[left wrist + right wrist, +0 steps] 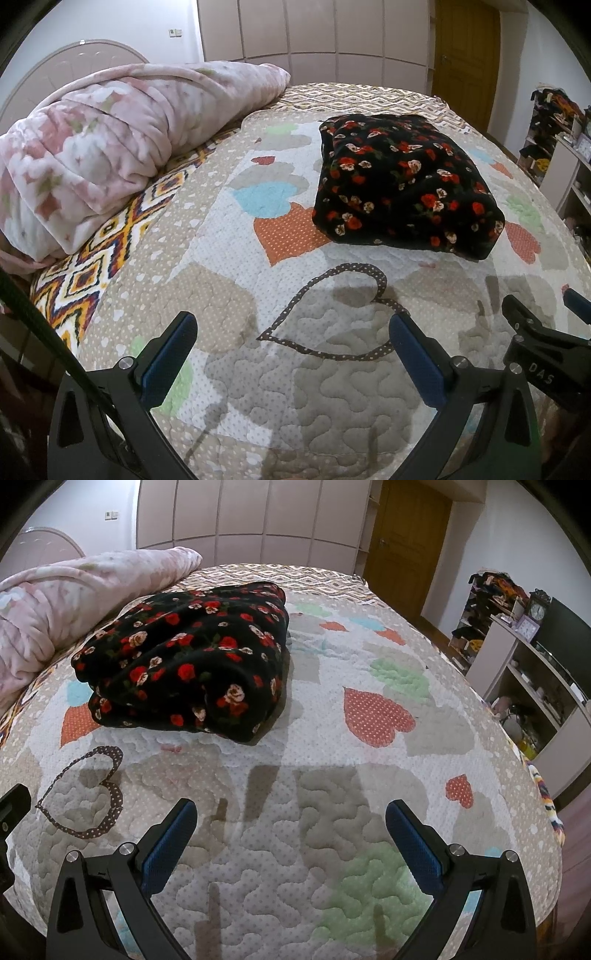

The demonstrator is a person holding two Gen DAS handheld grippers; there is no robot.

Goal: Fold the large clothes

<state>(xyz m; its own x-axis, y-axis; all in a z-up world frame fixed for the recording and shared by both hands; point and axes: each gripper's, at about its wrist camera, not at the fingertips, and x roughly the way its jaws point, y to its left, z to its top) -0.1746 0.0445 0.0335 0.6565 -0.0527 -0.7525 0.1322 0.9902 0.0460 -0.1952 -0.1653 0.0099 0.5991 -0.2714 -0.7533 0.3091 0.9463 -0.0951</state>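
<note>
A black fleece garment with red and cream roses (402,184) lies folded into a thick bundle on the quilted bed cover (258,369). In the right wrist view the same garment (188,661) sits at the upper left. My left gripper (291,325) hovers open over the quilt, well short of the bundle, with nothing between its blue pads. My right gripper (291,808) is open too, above bare quilt (332,775) to the right of the bundle. The right gripper's black body (543,347) shows at the right edge of the left wrist view.
A rolled pink floral blanket (110,155) lies along the left side of the bed by the headboard (74,62). Wardrobe doors (314,33) and a wooden door (406,542) stand beyond the bed. Shelves with clutter and a clock (535,646) flank the bed's right edge.
</note>
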